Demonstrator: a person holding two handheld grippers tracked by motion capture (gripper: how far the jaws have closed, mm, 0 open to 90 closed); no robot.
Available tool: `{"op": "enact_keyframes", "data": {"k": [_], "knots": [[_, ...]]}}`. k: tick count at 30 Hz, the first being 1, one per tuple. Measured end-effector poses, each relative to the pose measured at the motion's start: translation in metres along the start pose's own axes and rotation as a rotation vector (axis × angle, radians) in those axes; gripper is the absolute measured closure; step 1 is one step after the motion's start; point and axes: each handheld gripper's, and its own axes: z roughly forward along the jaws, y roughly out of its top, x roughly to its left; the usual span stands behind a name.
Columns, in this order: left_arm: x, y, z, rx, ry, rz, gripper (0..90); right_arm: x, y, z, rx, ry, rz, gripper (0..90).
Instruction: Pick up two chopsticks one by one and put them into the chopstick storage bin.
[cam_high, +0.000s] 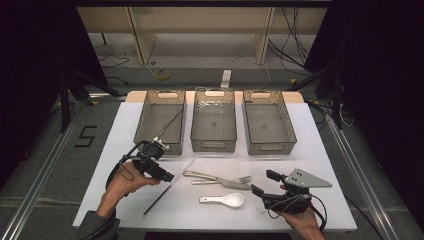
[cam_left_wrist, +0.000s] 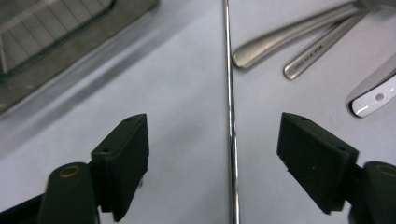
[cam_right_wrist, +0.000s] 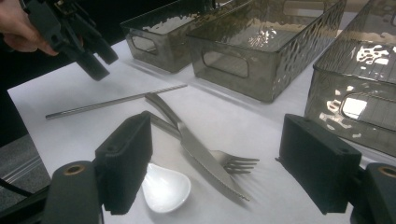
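The thin steel chopstick (cam_left_wrist: 229, 116) lies flat on the white table (cam_high: 310, 150), left of the steel knife (cam_high: 227, 182), between my left gripper (cam_left_wrist: 212, 154)'s parted jaws — nothing clamped. I'd worry it rolls or skids as the pads (cam_left_wrist: 123, 158) close. My right gripper (cam_right_wrist: 215, 163) idles, jaws apart.

Chopstick (cam_left_wrist: 229, 112): polished metal, thin, mirror-bright along its length. Knife (cam_right_wrist: 205, 156) and fork (cam_right_wrist: 233, 163) beside it: brushed steel, satin sheen, knife edge serrated. Spoon (cam_right_wrist: 163, 189): white, glossy, looks ceramic. Three bins (cam_high: 213, 125) beyond the chopstick: smoky translucent plastic, dimpled walls, shiny. Counter (cam_high: 125, 150) top: white, matt, smooth. Left claw (cam_left_wrist: 212, 149) pads (cam_left_wrist: 123, 154): black, matt, rubbery-looking.
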Motion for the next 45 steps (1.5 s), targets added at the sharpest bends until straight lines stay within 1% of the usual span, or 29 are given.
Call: {"op": "enact_keyframes", "data": {"k": [3,4,6,7,10,12,14,15,17,18,19,20,21,23,28,30,31,32,33,34,38,39,40,45], "knots": [[-0.004,-0.005,0.004,0.024,0.004,0.012,31.4,0.0,0.0,0.0,-0.001,-0.001,-0.002,26.4],[-0.006,-0.007,0.005,0.03,0.0,0.02,33.2,0.0,0.0,0.0,0.0,0.0,-0.002,26.4],[-0.009,-0.01,0.008,0.03,-0.008,0.024,37.4,0.0,0.0,0.001,0.003,0.001,-0.001,26.4],[-0.01,-0.011,0.008,0.043,-0.01,0.034,38.9,0.0,0.0,0.001,0.004,0.001,-0.001,26.4],[-0.012,-0.013,0.01,0.057,-0.003,0.048,43.7,0.0,0.0,0.001,0.003,0.003,0.002,26.4],[-0.015,-0.015,0.011,0.062,-0.008,0.052,47.2,-0.001,0.0,0.001,0.003,0.003,0.003,26.4],[-0.017,-0.016,0.013,0.077,-0.003,0.067,49.5,-0.001,0.0,0.001,0.003,0.002,0.004,26.4],[-0.018,-0.016,0.014,0.085,-0.006,0.067,50.6,-0.001,0.0,0.001,0.004,0.002,0.004,26.4],[-0.018,-0.018,0.016,0.085,-0.009,0.065,52.6,-0.001,0.0,0.001,0.004,0.001,0.004,26.4],[-0.018,-0.018,0.017,0.09,-0.003,0.068,54.1,0.0,0.0,0.001,0.003,0.002,0.002,26.4],[-0.019,-0.019,0.018,0.093,-0.001,0.063,55.6,0.0,0.0,0.0,0.002,0.002,0.001,26.4],[-0.018,-0.02,0.018,0.101,0.005,0.071,56.7,0.0,0.0,0.0,0.002,0.002,0.0,26.4],[-0.019,-0.021,0.019,0.102,0.002,0.064,58.3,0.0,0.0,0.0,0.001,0.002,-0.001,26.4],[-0.019,-0.022,0.019,0.109,0.007,0.075,60.8,0.0,0.0,0.001,0.003,0.002,-0.002,26.4],[-0.019,-0.023,0.023,0.129,0.021,0.08,66.5,0.0,0.0,0.001,0.004,0.001,-0.002,26.4],[-0.02,-0.023,0.024,0.132,0.025,0.08,67.8,0.0,0.0,0.001,0.004,0.0,-0.001,26.4],[-0.019,-0.023,0.024,0.134,0.028,0.088,68.5,0.0,0.0,0.001,0.004,0.001,-0.002,26.4],[-0.02,-0.024,0.025,0.132,0.025,0.082,68.9,0.0,0.0,0.001,0.004,0.001,-0.002,26.4],[-0.02,-0.023,0.025,0.137,0.024,0.09,69.4,0.0,0.0,0.001,0.004,0.001,-0.003,26.4],[-0.021,-0.024,0.026,0.134,0.026,0.088,69.9,0.0,0.0,0.001,0.005,0.0,-0.003,26.4],[-0.022,-0.024,0.029,0.148,0.028,0.097,72.5,0.0,0.0,0.001,0.004,0.0,-0.004,26.5],[-0.023,-0.024,0.029,0.145,0.038,0.097,74.4,0.0,0.0,0.001,0.005,0.0,-0.003,26.5],[-0.023,-0.024,0.029,0.145,0.04,0.097,75.7,0.0,0.0,0.001,0.005,0.0,-0.004,26.5],[-0.021,-0.024,0.029,0.146,0.04,0.09,78.9,0.0,0.0,0.002,0.007,0.002,-0.003,26.5]]}}
